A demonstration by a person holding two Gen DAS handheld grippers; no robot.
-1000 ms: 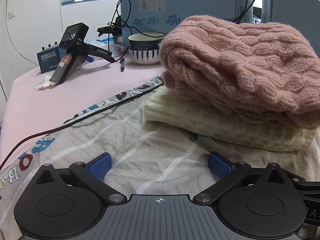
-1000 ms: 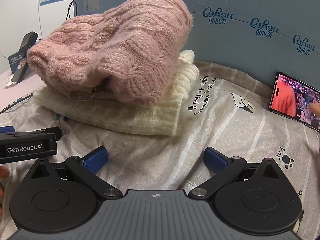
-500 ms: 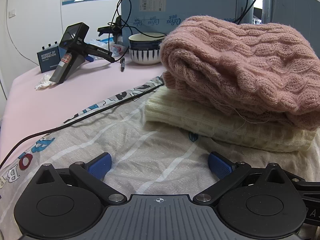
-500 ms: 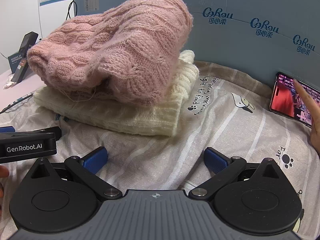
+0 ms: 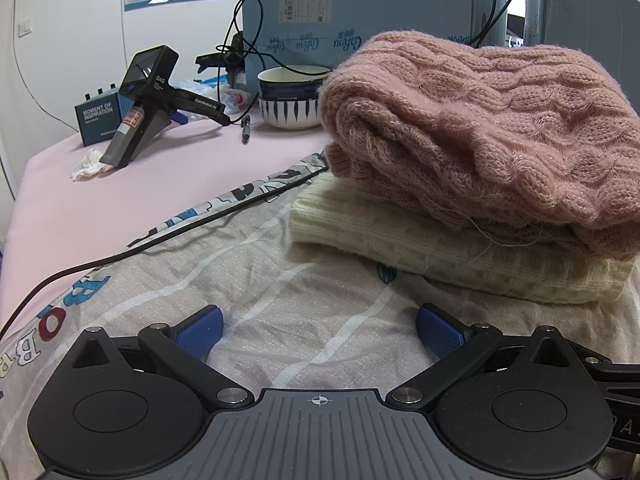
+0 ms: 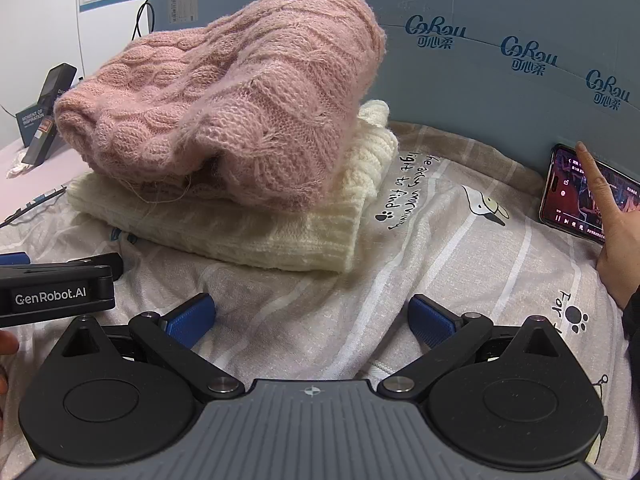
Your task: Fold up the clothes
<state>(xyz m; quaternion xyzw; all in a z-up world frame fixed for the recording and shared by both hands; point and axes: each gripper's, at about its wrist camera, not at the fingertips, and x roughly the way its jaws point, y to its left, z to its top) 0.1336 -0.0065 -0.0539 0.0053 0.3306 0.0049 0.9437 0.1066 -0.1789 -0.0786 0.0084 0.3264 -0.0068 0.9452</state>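
L gripper [image 5: 318, 328] and R gripper [image 6: 312, 312]: jaws spread wide, nothing between pads, both resting low on the printed grey bedsheet [image 6: 460, 248]. Pink cable-knit sweater [image 6: 240, 96] sits folded atop cream knit sweater [image 6: 280, 236]; stack lies dead ahead of both, just beyond the tips. Stack's long axis runs L–R across the views. Neither gripper clearly nearer. A hand [image 6: 612, 216] touches the phone [image 6: 576, 192], far R.
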